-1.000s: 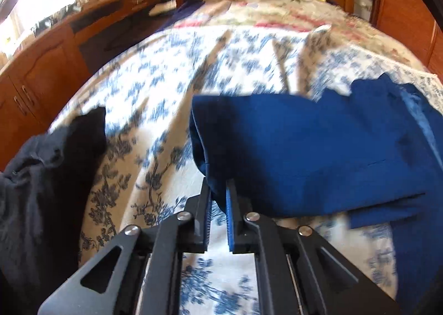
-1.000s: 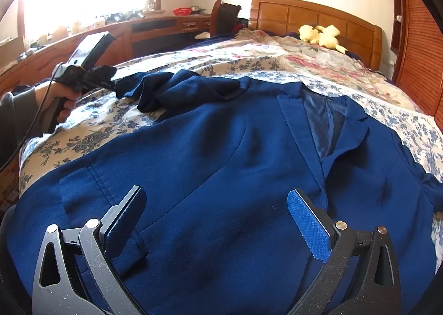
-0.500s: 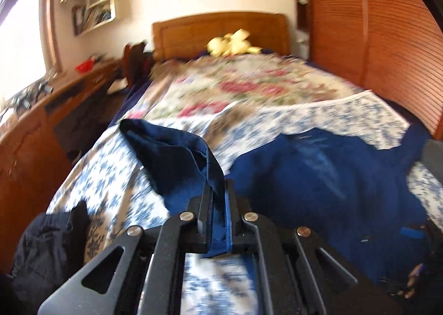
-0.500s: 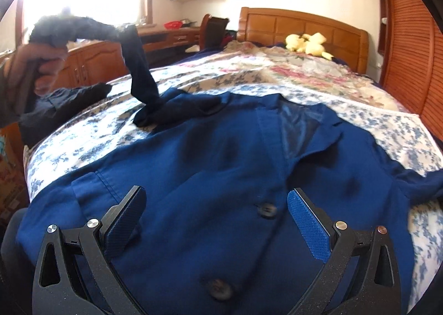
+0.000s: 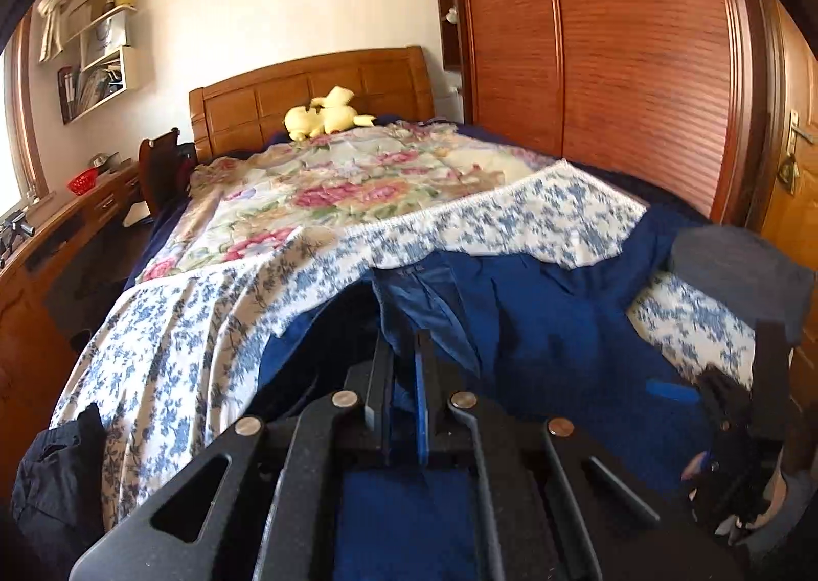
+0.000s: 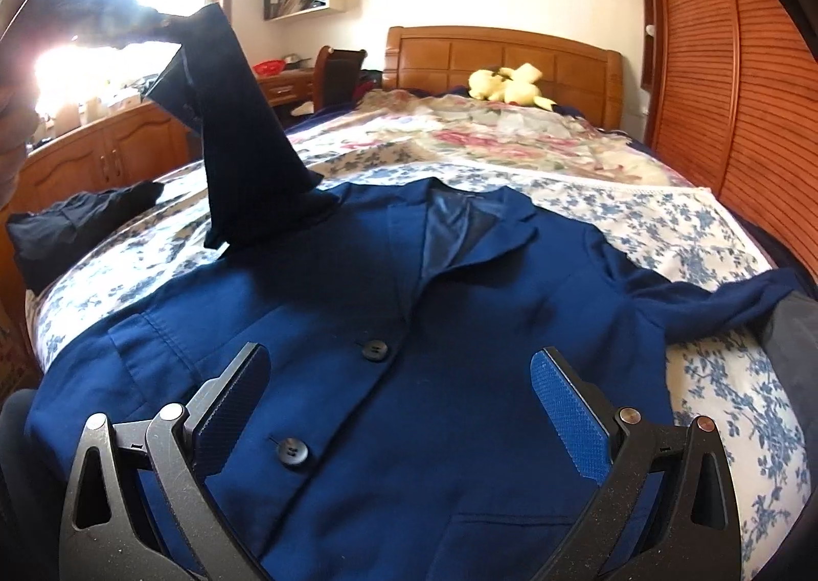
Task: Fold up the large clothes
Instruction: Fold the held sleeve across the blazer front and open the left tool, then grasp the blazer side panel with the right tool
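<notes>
My left tongs are clamped narrow on a sleeve of the navy blazer, with blue cloth pinched between the two pads. From the right wrist view that sleeve rises off the bed at the blazer's shoulder and hangs in the air, its cuff end up near the window where the left tongs grip it, dark against the glare.

My right tongs stand wide, both pads apart and nothing between them, hovering above the blazer's lower front near its two dark buttons. In the left wrist view the right tongs sit at the right edge over the blue cloth.

The blazer lies front-up on the bed, on the blue-flowered white spread, collar toward the wooden headboard, its other sleeve stretched out to the side. A dark garment is bunched at the bed's near left edge. Beyond the spread lies a rose-patterned quilt, and a yellow plush toy rests against the headboard.
</notes>
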